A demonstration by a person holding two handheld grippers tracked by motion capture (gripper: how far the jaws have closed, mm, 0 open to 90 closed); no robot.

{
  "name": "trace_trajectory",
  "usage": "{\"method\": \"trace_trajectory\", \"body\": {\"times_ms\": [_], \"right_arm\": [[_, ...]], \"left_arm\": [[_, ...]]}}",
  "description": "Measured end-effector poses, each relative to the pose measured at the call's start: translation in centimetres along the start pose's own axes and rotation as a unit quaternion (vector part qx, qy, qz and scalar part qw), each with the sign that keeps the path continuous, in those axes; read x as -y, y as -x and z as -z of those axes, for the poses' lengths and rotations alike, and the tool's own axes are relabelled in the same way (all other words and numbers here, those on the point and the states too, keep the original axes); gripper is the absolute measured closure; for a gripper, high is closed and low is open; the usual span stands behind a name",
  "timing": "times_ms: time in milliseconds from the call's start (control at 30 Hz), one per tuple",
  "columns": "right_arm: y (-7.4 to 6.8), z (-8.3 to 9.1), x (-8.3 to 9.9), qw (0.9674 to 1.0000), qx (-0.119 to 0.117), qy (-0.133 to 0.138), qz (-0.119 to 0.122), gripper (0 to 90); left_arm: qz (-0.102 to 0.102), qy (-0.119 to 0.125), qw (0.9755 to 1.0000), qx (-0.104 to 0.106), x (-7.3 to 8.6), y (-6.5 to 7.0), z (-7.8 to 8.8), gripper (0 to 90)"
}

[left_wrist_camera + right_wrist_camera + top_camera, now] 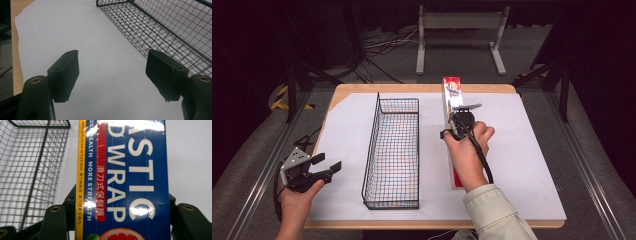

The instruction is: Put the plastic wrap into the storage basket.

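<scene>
- Black wire basket [393,152] stands mid-table on the white sheet [522,165].
- My right gripper [455,117] is clamped across the plastic wrap box [453,97], at 3 o'clock of the basket.
- My left gripper [328,165], at 9 o'clock of the basket, has its jaws wide apart and holds nothing.
</scene>
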State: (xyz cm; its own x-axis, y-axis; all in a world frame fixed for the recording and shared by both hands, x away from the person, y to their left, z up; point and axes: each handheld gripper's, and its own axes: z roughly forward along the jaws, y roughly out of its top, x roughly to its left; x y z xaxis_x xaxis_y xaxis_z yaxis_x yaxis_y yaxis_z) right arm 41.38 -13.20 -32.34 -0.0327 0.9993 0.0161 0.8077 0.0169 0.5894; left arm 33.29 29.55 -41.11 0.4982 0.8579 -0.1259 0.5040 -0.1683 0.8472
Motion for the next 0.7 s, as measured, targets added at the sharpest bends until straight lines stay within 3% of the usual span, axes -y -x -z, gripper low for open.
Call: {"method": "trace_trajectory", "body": {"times_ms": [367,700], "right_arm": [[-3.5,1.4,-0.8,0.9999,0.003,0.008,0.01,40.4],[-6.1,1.3,-1.4,0.9998,0.012,0.009,0.014,40.4]], "left_arm": [[0.002,0.009,0.9999,0.011,-0.6,0.1,-0.5,27.4],[0.009,0.015,0.9998,0.009,-0.6,-0.1,-0.4,27.4]]}}
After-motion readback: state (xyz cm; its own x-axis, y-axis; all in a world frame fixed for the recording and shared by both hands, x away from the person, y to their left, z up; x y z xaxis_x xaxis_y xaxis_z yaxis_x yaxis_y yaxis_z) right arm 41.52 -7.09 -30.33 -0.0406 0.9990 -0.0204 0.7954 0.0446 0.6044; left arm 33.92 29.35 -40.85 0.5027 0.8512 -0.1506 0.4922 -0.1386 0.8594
